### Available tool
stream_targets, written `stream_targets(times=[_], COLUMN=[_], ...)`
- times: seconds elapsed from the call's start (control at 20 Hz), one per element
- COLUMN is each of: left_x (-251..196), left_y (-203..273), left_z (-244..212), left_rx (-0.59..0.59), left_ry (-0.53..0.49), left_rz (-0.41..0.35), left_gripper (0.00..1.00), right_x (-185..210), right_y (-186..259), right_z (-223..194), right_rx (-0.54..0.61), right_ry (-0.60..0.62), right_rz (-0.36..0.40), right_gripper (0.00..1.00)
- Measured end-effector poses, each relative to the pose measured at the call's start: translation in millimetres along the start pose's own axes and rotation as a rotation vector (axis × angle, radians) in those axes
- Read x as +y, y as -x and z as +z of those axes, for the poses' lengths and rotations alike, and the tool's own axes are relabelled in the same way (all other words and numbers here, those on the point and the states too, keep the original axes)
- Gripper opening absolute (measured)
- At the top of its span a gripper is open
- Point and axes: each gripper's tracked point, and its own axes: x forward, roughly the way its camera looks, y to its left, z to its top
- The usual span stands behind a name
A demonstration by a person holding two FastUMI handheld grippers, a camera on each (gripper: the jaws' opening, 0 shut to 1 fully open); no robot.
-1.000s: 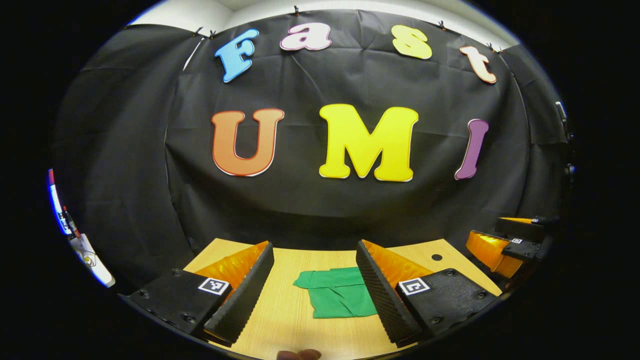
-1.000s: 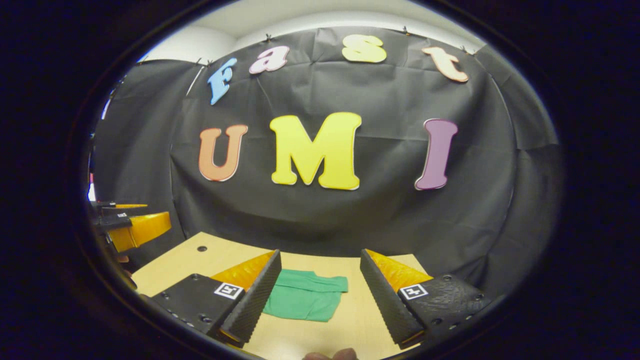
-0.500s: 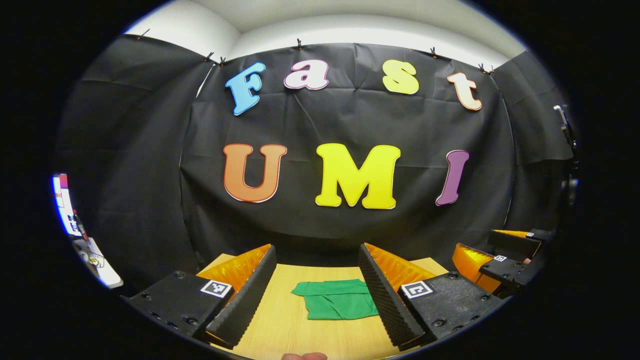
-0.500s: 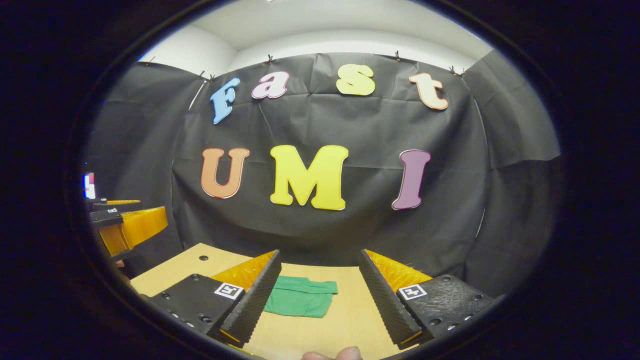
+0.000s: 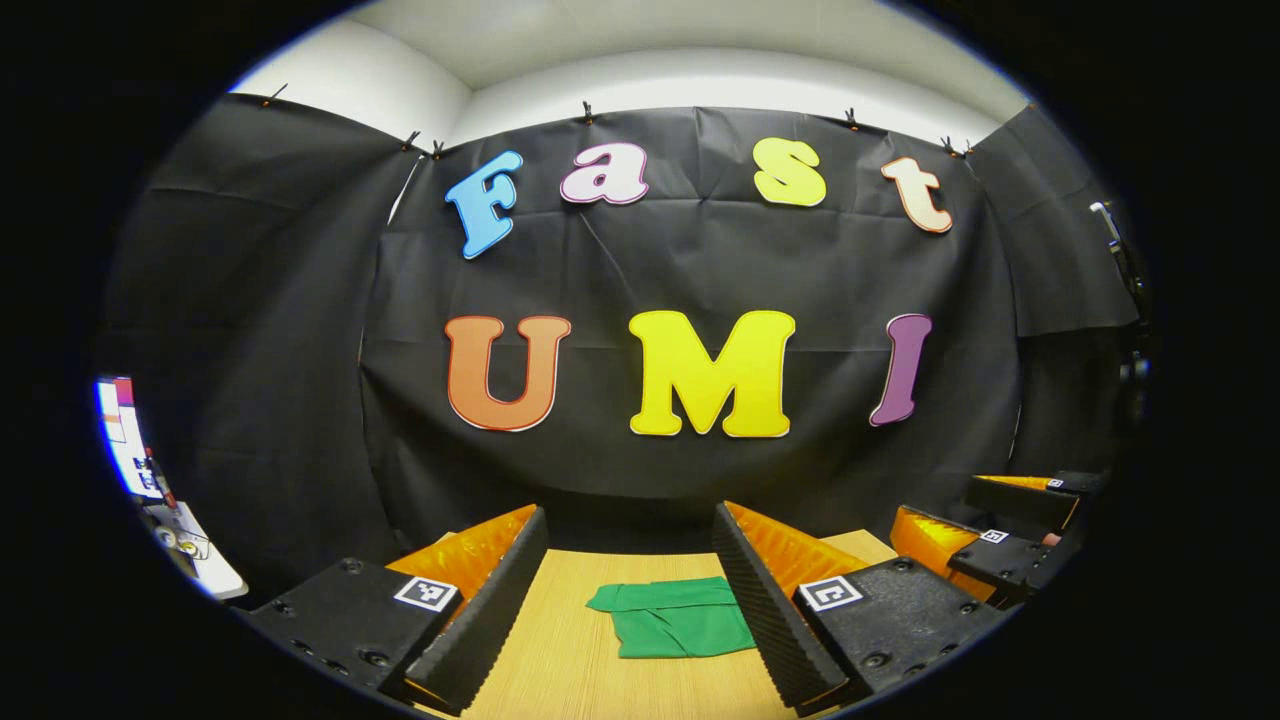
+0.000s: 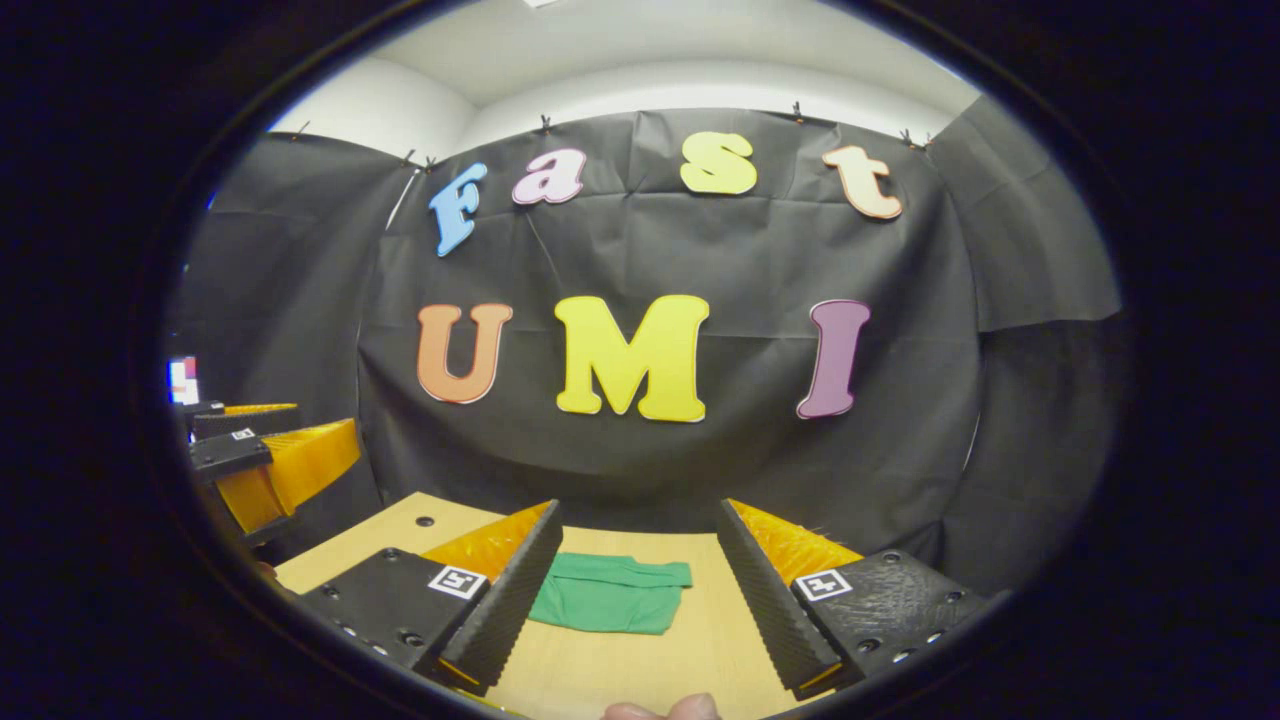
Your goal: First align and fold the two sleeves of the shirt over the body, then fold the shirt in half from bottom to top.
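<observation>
A green shirt (image 5: 672,620) lies folded into a small rectangle on the wooden table (image 5: 560,660). In the left gripper view my left gripper (image 5: 630,600) is open, held back from the shirt with nothing between its fingers. The right gripper view has the same shirt (image 6: 608,598) lying a little left of centre, partly behind one finger. My right gripper (image 6: 640,595) is open too and holds nothing. At the right edge of the left gripper view is the right gripper (image 5: 985,530). The left gripper (image 6: 265,465) appears at the left edge of the right gripper view.
The black cloth wall (image 5: 700,280) stands just behind the table's far edge. A small round hole (image 6: 425,521) marks the tabletop at the far left. A fingertip (image 6: 660,710) shows at the bottom of the right gripper view. A lit screen (image 5: 125,435) sits far left.
Both grippers have drawn back and tilted up, so the folded shirt sits smaller and farther off. More wall and ceiling show above. The shirt itself has not moved.
</observation>
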Motion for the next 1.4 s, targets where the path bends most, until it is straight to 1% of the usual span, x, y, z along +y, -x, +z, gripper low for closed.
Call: stream_targets(times=[0.2,0.45,0.65,1.05,1.4], left_x=[0,-5,-2,-7,-5], left_y=[-1,-7,-12,-20,-25], left_z=[3,1,5,9,8], left_rx=[-0.007,0.003,-0.012,-0.02,-0.026], left_ry=[-0.003,0.002,-0.001,-0.003,0.0], left_rz=[0.001,-0.011,0.002,-0.006,0.001], left_gripper=[1.0,1.0,1.0,1.0,1.0], right_x=[-2,-4,-9,-14,-9], right_y=[-2,-8,-12,-20,-27], right_z=[6,0,11,17,18], right_rx=[-0.011,-0.001,-0.039,-0.055,-0.065], right_ry=[-0.008,-0.022,-0.037,-0.047,-0.051], right_rz=[0.0,0.003,-0.01,-0.019,-0.004], right_gripper=[0.96,0.96,0.96,0.96,0.96])
